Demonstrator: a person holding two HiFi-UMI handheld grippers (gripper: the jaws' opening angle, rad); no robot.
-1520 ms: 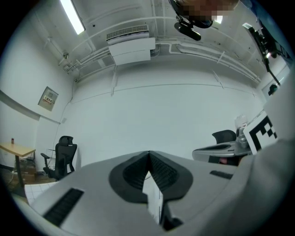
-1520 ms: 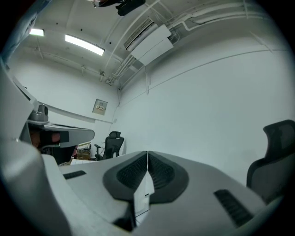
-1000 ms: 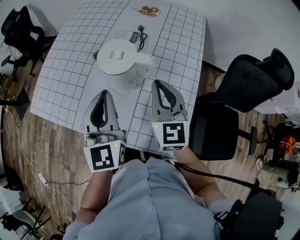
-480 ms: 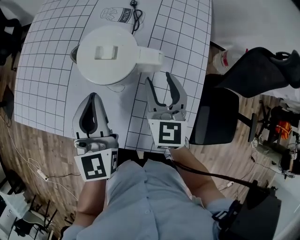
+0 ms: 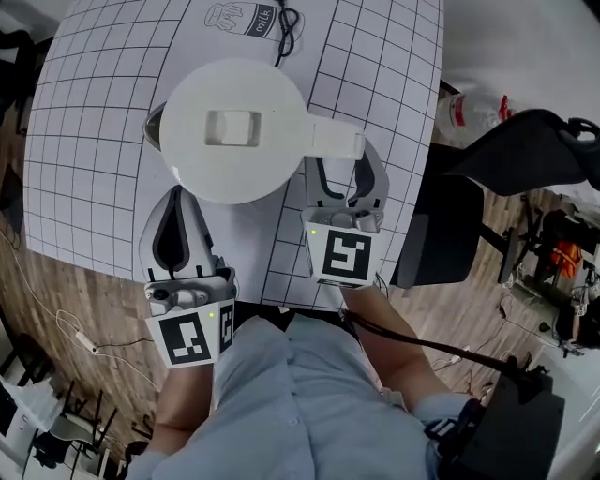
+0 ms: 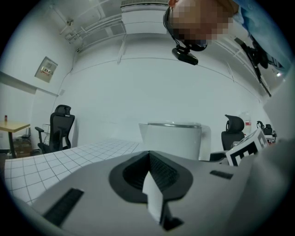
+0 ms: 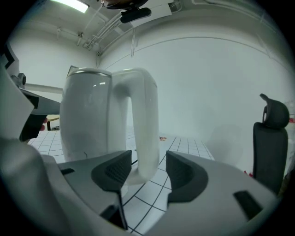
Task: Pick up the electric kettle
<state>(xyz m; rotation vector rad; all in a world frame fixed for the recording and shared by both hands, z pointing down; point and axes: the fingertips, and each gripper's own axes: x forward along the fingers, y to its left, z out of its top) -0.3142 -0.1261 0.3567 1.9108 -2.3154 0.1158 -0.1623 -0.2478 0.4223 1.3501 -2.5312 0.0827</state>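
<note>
A white electric kettle (image 5: 234, 131) stands on the white gridded table (image 5: 84, 141), its handle (image 5: 336, 141) pointing right. My right gripper (image 5: 345, 183) reaches under that handle, and its jaws are opening. In the right gripper view the handle (image 7: 144, 124) stands between the two pads without touching either, with the kettle body (image 7: 87, 120) to its left. My left gripper (image 5: 174, 202) is shut with nothing in it, just short of the kettle's near left side. In the left gripper view the left gripper (image 6: 150, 156) points at the kettle (image 6: 170, 138) a little ahead.
A black office chair (image 5: 525, 150) stands right of the table, with a plastic bottle (image 5: 473, 111) on the floor beside it. A milk-carton drawing (image 5: 242, 19) and a black cable (image 5: 289, 23) lie beyond the kettle. The table's near edge is under my grippers.
Both grippers have moved forward and down toward the kettle. The right jaws went from shut to wide apart and now flank the handle. The left gripper stayed shut.
</note>
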